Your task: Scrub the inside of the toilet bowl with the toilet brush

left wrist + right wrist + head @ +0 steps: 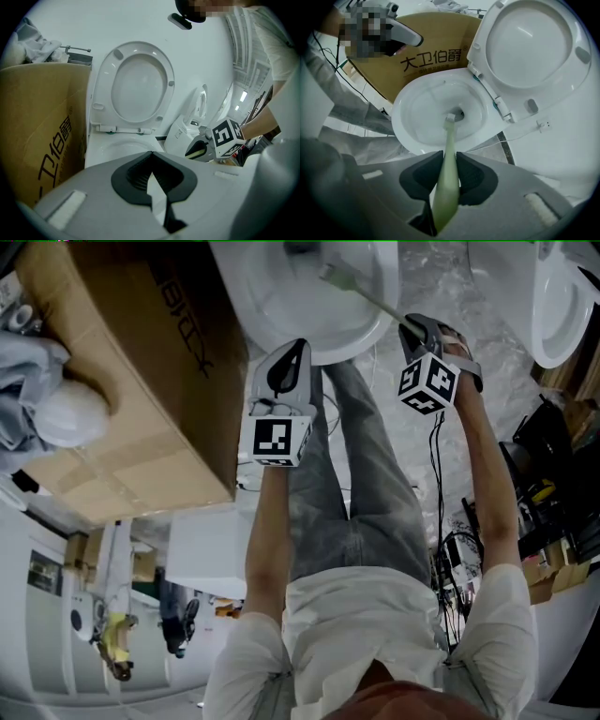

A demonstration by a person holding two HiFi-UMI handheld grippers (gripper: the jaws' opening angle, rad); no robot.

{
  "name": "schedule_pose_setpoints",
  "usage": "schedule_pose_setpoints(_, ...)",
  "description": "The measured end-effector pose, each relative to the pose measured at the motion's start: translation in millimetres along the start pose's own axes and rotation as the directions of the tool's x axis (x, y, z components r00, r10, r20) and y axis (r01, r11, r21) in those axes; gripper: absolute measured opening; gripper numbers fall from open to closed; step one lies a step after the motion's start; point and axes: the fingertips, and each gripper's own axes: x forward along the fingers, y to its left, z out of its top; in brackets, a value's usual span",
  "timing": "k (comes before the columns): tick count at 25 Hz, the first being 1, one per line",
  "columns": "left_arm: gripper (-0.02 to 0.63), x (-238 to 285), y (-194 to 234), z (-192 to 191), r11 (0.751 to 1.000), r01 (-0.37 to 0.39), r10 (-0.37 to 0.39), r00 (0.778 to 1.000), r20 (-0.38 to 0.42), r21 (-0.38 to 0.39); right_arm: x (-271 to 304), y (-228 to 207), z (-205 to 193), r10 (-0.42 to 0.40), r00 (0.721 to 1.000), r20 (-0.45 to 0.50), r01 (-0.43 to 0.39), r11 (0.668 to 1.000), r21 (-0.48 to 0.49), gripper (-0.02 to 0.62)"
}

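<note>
Toilet brush is clamped by its pale green handle in the right tongs, jaws closed on it. Brush head is down inside the toilet bowl, at the dark drain hole; contact with the porcelain is unclear. Lid stands raised behind the bowl. Left tongs hold nothing, jaw tips pressed together, hovering just outside the bowl's front rim on the side nearer the cardboard box. Box stands just beside the bowl. Person's legs are in front of the bowl.
</note>
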Motion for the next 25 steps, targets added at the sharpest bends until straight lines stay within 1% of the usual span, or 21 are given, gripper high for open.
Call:
schedule_pose_setpoints(6,0.017,5,6,5,1.0,0.0,0.0,1.0,0.004,-0.005,6,-28,10,-0.039,0.999,-0.004,0.038,0.994,-0.104,0.092)
schedule_pose_setpoints(18,0.017,12,11,16,1.0,-0.001,0.001,1.0,0.013,-0.012,9,-78,28,-0.111,0.994,0.022,0.113,0.976,-0.188,0.092)
schedule_pose_setpoints(21,0.018,12,14,17,1.0,-0.003,0.003,1.0,0.017,-0.013,5,-90,32,-0.119,0.992,0.031,0.122,0.981,-0.15,0.092)
schedule_pose_setpoints(23,0.017,11,15,17,1.0,-0.004,0.004,1.0,0.017,-0.015,2,-95,34,-0.107,0.994,0.029,0.109,0.991,-0.081,0.092)
schedule_pose_setpoints(25,0.018,11,16,16,1.0,-0.003,0.004,1.0,0.018,-0.017,-1,-99,34,-0.084,0.996,0.015,0.084,0.996,0.008,0.092)
